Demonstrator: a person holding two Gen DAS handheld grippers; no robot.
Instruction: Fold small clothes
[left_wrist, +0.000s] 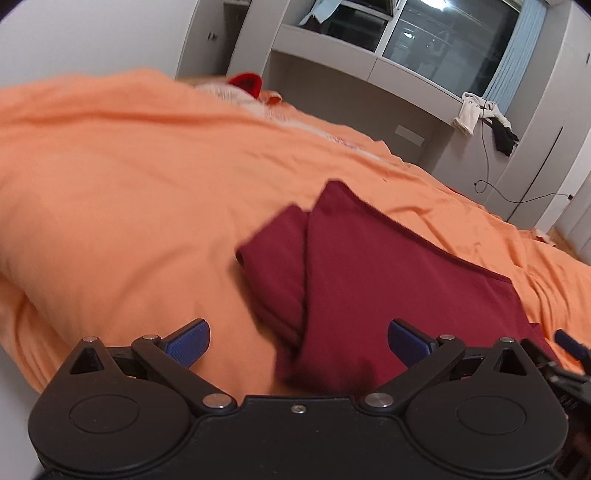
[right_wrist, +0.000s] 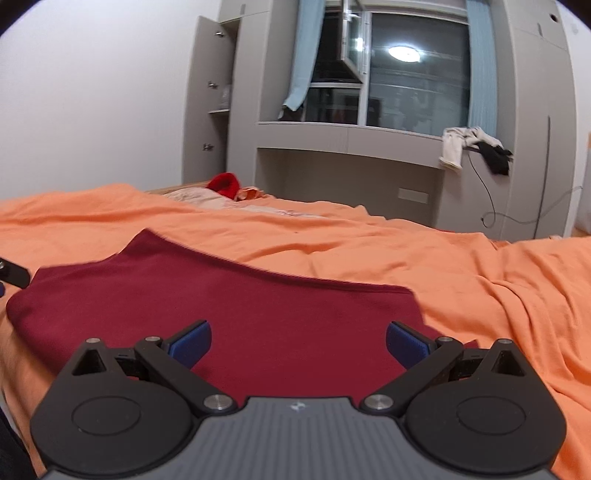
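Left wrist view: dark red garment (left_wrist: 369, 280) lies folded, layered.

The left gripper (left_wrist: 298, 341) is held with its jaws spread wide, the two blue-padded fingertips (left_wrist: 188, 341) set far apart and nothing clamped between them. The right gripper (right_wrist: 298, 341) is likewise held wide open, its blue pads (right_wrist: 406, 343) well apart and empty. In the left wrist view a dark part of the right gripper is seen at the right edge, so the two are held close, side by side.
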